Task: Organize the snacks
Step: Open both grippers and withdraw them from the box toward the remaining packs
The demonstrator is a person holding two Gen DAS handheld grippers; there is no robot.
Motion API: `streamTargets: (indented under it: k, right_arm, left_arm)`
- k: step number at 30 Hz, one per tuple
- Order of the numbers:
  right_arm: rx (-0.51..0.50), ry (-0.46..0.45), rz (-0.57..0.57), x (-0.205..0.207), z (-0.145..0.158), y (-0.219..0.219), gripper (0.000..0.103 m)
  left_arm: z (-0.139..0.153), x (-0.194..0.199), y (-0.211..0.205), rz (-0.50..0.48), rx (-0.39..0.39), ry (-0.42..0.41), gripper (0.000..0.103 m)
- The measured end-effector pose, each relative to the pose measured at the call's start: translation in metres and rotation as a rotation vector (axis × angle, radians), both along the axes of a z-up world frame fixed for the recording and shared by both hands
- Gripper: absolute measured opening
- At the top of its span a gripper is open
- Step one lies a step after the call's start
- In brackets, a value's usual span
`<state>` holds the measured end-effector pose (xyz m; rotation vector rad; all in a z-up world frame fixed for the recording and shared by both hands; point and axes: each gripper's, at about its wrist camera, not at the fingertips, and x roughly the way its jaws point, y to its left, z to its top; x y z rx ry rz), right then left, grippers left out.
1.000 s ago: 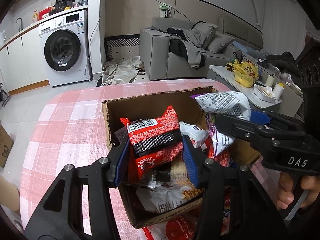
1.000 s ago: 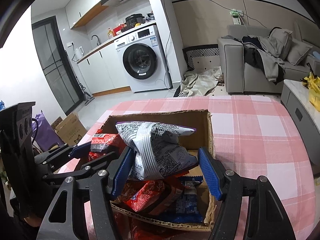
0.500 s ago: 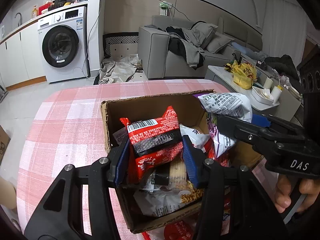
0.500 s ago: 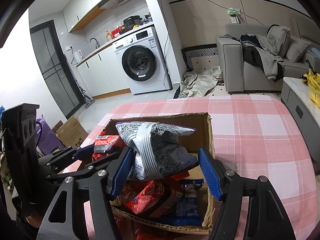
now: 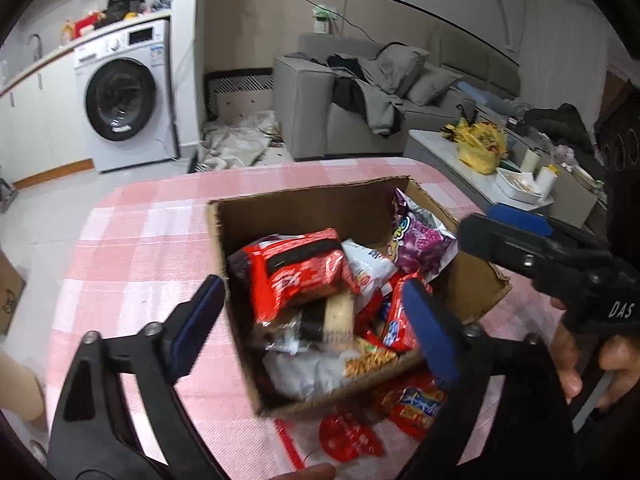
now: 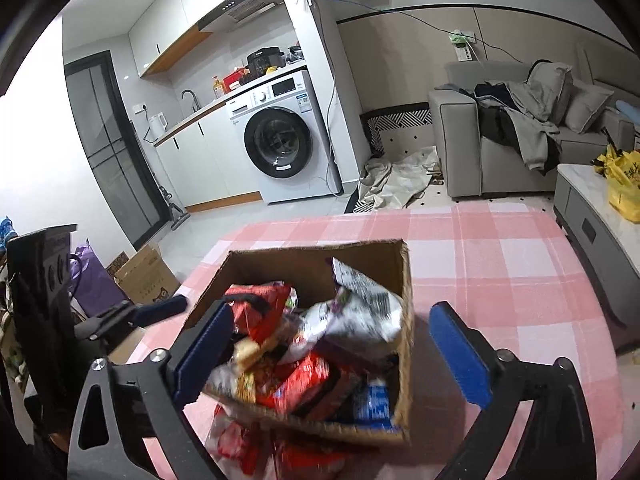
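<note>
Both my grippers, left [image 5: 316, 320] and right [image 6: 332, 356], gape wide with nothing between them above the cardboard box [image 5: 304, 204], where the red packet [image 5: 298, 268] and purple bag [image 5: 420, 240] lie.

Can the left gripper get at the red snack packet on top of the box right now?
Probably yes. The left gripper is open right over the red packet, which lies on top of the pile in the open box.
</note>
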<state>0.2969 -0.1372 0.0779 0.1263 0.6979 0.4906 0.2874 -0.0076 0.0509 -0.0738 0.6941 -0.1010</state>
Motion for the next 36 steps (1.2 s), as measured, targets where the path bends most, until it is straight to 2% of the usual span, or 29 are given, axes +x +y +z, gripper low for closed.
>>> streamTargets:
  k: [1, 6, 14, 19, 25, 28, 36]
  right_arm:
    - [0.003, 0.001, -0.004, -0.004, 0.001, -0.003, 0.103]
    - [0.000, 0.012, -0.008, -0.027, -0.001, -0.015, 0.103]
    - [-0.033, 0.026, 0.006, -0.066, -0.009, -0.024, 0.103]
    - [-0.043, 0.059, 0.030, -0.076, -0.021, -0.025, 0.103]
    - [-0.055, 0.101, 0.021, -0.079, -0.038, -0.023, 0.103]
    - [-0.060, 0.121, 0.030, -0.081, -0.047, -0.021, 0.103]
    - [-0.106, 0.179, 0.050, -0.079, -0.074, -0.010, 0.103]
  left_arm:
    - [0.002, -0.007, 0.000, 0.010, 0.005, -0.008, 0.103]
    - [0.010, -0.041, 0.009, 0.034, -0.026, -0.023, 0.103]
    - [0.016, -0.099, 0.027, 0.104, -0.031, -0.040, 0.103]
    - [0.011, -0.122, 0.034, 0.128, -0.023, -0.026, 0.103]
    - [-0.007, -0.126, 0.033, 0.123, -0.005, 0.003, 0.103]
    - [-0.022, -0.125, 0.034, 0.124, -0.023, 0.035, 0.103]
    - [-0.056, -0.103, 0.021, 0.106, -0.027, 0.091, 0.103]
